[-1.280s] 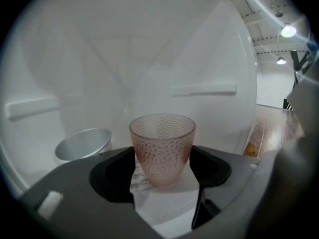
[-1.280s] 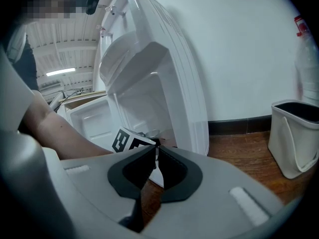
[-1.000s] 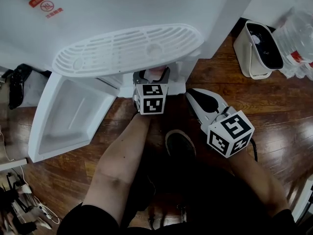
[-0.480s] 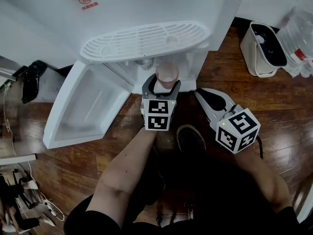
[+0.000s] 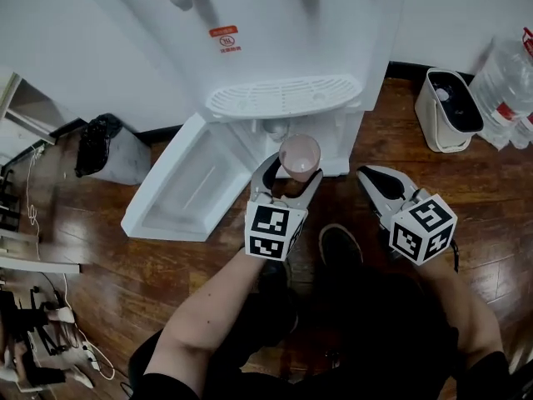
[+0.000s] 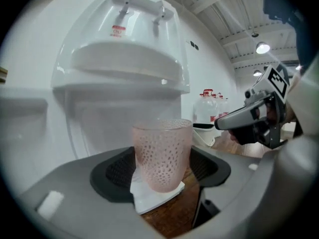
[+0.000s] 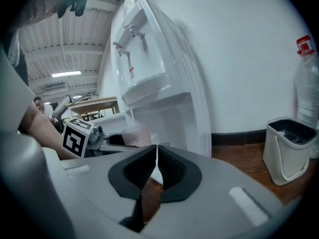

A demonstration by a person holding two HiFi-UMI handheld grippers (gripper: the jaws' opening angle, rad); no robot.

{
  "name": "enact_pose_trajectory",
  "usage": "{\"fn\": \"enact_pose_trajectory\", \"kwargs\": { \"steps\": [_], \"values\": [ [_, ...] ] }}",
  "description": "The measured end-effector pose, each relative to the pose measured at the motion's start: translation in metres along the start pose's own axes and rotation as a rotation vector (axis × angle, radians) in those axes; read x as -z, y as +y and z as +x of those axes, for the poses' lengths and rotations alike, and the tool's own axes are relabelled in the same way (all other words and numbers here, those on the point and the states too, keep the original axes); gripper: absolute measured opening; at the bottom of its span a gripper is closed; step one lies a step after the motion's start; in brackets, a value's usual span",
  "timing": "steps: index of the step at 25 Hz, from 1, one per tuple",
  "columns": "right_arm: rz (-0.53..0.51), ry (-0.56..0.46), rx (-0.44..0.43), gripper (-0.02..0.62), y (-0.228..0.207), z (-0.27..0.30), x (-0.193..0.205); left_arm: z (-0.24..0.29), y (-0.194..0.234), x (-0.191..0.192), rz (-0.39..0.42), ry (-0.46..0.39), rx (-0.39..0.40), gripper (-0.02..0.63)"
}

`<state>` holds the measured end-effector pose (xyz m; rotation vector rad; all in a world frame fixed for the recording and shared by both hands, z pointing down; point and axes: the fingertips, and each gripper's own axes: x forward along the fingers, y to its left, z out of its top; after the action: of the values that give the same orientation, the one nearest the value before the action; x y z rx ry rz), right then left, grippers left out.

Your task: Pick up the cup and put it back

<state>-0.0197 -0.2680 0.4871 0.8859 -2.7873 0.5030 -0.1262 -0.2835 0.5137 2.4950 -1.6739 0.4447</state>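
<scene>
Your left gripper (image 5: 289, 178) is clamped on the cup (image 5: 300, 156), the two ribbed black pads (image 6: 117, 172) pressing its sides while it stands upright between them. Your right gripper (image 5: 372, 177) hangs just beside it with its jaws closed together on nothing.

The cup is a pink, see-through tumbler, round at the mouth and slightly narrower at the base, its wall covered in small dimples. From above its inside shows only pale pink, and you cannot tell whether it holds any liquid. You hold it off the floor, in front of the water dispenser (image 5: 283, 32) and just below its drip tray (image 5: 283, 97).

The dispenser is a tall body of smooth white plastic with a small red label (image 5: 222, 33) on its front. The drip tray is a curved white shelf cut with rows of narrow slots. Beneath it the cabinet door (image 5: 187, 186) stands swung open to your left, its inner face moulded as a shallow white tray.

To your right a cream bin (image 5: 433, 119) with rounded corners sits near the wall, dark inside, its contents unclear. Beside it stands a large clear plastic water bottle (image 5: 508, 77) with a red label. The floor (image 5: 125, 265) is glossy brown wood planks, and a black shoe (image 5: 337, 248) rests on it between your arms.
</scene>
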Motion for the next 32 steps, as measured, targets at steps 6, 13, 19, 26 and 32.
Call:
{"fn": "enact_pose_trajectory", "kwargs": {
  "steps": [6, 13, 19, 26, 32],
  "values": [
    [-0.067, -0.034, -0.068, 0.012, 0.041, -0.036, -0.052, -0.060, -0.018, -0.066, 0.021, -0.017, 0.113, 0.340],
    [-0.157, -0.022, -0.115, 0.005, 0.080, -0.070, -0.095, -0.137, -0.039, -0.147, 0.116, -0.078, 0.190, 0.341],
    [-0.217, -0.033, -0.140, 0.003, 0.113, -0.098, -0.145, -0.191, -0.066, -0.212, 0.081, -0.140, 0.258, 0.341],
    [-0.296, -0.045, -0.189, 0.002, 0.141, -0.118, -0.188, -0.230, -0.075, -0.257, 0.037, -0.232, 0.216, 0.341],
    [-0.279, -0.080, -0.237, 0.002, 0.160, -0.133, -0.210, -0.261, -0.088, -0.277, -0.040, -0.240, 0.264, 0.341]
  ]
}}
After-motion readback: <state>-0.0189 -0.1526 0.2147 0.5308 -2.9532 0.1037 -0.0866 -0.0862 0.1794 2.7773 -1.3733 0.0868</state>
